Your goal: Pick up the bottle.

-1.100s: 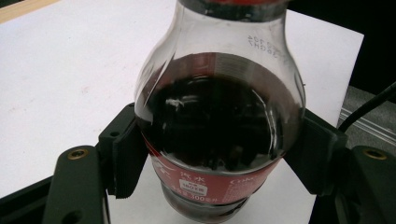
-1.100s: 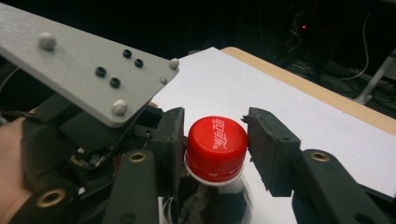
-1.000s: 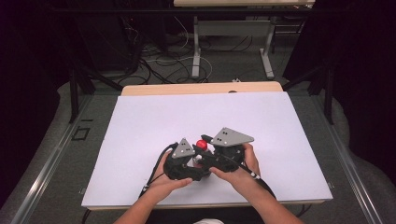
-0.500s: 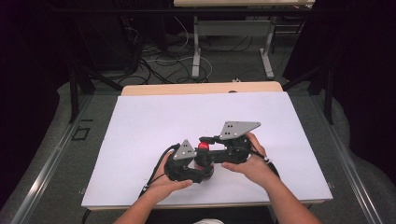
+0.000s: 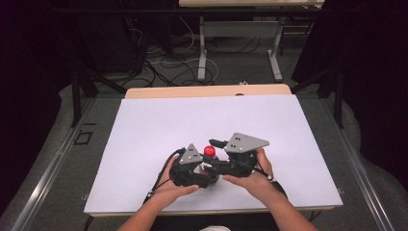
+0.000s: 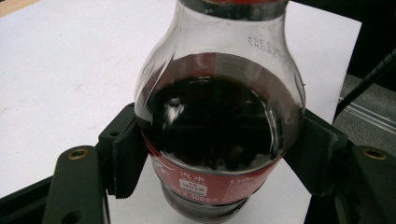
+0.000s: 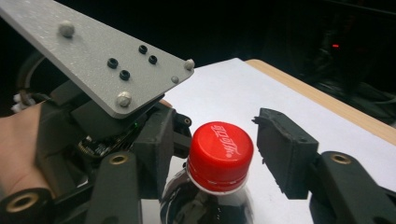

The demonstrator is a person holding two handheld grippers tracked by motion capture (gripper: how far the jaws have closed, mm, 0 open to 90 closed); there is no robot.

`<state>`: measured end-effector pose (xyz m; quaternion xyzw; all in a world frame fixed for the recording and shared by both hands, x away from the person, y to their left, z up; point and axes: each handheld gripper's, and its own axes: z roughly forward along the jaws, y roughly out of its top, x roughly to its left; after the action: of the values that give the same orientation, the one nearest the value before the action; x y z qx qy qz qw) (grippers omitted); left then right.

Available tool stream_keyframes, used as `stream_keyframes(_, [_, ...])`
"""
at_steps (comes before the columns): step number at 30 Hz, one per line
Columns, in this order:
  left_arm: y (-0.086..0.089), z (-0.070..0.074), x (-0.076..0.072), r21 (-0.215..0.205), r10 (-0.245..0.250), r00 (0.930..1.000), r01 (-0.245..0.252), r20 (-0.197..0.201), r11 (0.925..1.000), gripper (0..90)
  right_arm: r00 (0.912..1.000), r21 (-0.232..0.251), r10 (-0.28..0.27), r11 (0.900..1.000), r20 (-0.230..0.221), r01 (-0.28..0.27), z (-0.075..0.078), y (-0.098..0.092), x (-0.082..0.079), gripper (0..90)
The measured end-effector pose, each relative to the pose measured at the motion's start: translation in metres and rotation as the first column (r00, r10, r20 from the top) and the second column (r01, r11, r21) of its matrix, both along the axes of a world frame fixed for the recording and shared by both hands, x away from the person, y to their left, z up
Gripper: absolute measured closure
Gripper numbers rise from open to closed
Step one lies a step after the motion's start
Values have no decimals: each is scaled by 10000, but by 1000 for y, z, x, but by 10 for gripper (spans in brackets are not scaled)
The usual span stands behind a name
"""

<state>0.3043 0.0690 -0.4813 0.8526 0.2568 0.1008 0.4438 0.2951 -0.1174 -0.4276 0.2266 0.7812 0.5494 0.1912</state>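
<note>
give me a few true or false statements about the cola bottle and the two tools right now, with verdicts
1. The left tool grips the clear plastic cola bottle around its lower body. True.
2. The bottle's round red screw cap has been taken off. False: it sits on the neck.
3. The right tool has its jaws on either side of the cap, with a gap at the far jaw. True.
4. The bottle is empty. False: dark liquid fills most of it.
5. The bottle lies on its side on the white table top. False: it stands upright.
</note>
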Motion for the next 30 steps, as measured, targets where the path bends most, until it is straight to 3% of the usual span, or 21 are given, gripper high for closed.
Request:
stream_keyframes(4, [-1,0,-1,13,1,10000,-1,56,10000,301,9965,-97,-745,9971,368,749,-2,7,-1,485])
stream_keyframes(7, [-1,0,-1,-6,30,10000,-30,78,10000,301,9955,238,-947,9953,107,944,-3,7,2,488])
stream_keyframes(11, [1,1,0,6,82,9999,-82,64,10000,301,9963,384,-856,9956,-26,856,-3,6,3,525])
stream_keyframes(17, [1,0,1,5,184,9998,-184,15,9998,302,9968,202,-799,9966,-59,800,-2,2,0,546])
stream_keyframes(19, [2,0,1,-8,165,9999,-165,17,9999,302,9985,219,-534,9983,-116,536,-1,0,-1,603])
stream_keyframes(22, [1,0,0,-64,113,9999,-113,0,9999,301,9998,129,-27,9999,-195,30,0,-3,3,606])
stream_keyframes(24, [1,0,0,-71,25,10000,-25,7,10000,302,9954,54,719,9974,-628,-717,4,-8,11,611])
stream_keyframes(25, [1,0,0,-71,25,10000,-25,7,10000,302,9954,54,719,9974,-628,-717,4,-8,11,611])
stream_keyframes(27, [0,0,-1,-139,-14,10000,14,-16,9999,302,9851,-80,1536,9879,-772,-1547,6,-13,20,612])
stream_keyframes(28, [0,1,-1,-118,-97,9999,98,61,9999,302,9699,-167,2251,9736,-932,-2276,9,-16,27,613])
stream_keyframes(30, [0,2,-2,-105,-159,9999,158,-31,9998,301,9528,-312,2876,9560,-973,-2917,12,-18,33,612])
